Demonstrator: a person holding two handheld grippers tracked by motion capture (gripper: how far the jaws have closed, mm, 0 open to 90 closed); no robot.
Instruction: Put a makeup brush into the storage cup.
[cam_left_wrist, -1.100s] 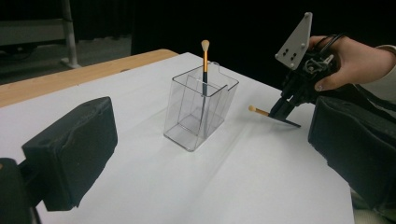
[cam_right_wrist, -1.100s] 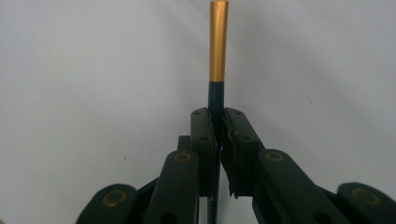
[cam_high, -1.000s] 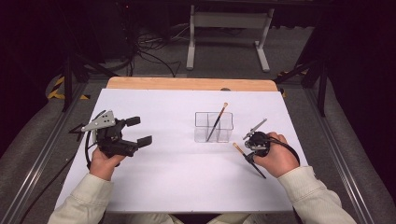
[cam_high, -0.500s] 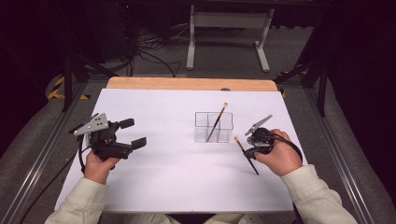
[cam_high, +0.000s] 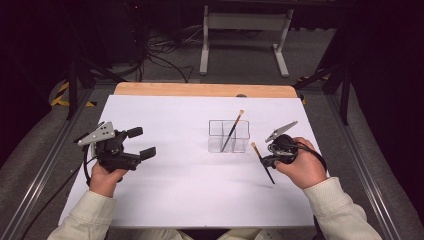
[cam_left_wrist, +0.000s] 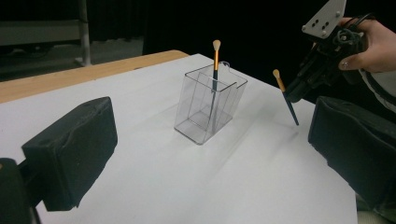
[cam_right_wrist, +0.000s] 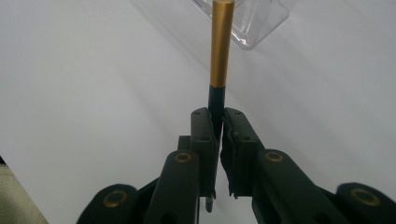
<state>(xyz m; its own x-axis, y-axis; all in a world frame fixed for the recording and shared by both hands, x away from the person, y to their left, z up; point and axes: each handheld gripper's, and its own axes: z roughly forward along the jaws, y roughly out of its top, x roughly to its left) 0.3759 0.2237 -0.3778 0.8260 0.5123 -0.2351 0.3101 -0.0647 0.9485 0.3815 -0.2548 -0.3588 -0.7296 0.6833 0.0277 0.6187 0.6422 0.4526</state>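
white sheeting covers the table (cam_high: 190, 200), with a strip of bare wood showing along the far edge at 12 o'clock in the high view.

clear plastic holder (cam_high: 229, 136), divided into compartments, stands upright a little right of the table centre. one makeup brush (cam_high: 232, 131) leans inside it, bristle tip up and tilted toward 1 o'clock. which compartment it occupies cannot be told from the high view; in the left gripper view the same brush in the holder (cam_left_wrist: 214, 84) rests against the far wall of the holder (cam_left_wrist: 205, 112).

right gripper (cam_high: 267, 160) sits at 4 o'clock from the holder, near it but apart. its jaws are clamped on a second brush (cam_high: 262, 162), gripped on the dark handle just below the gold ferrule. in the right gripper view the pads (cam_right_wrist: 205, 135) press both sides of the handle of this brush (cam_right_wrist: 220, 51), and the gold section points up at 12 o'clock toward the holder's base (cam_right_wrist: 261, 23). in the left gripper view the held brush (cam_left_wrist: 285, 95) hangs clear of the table, pale tip up, dark end down.

left gripper (cam_high: 141, 143) is at 9 o'clock from the holder, well apart from it. its jaws stand spread with nothing between them; the left gripper view shows one black pad (cam_left_wrist: 70, 149) at each side, with bare table in the gap.
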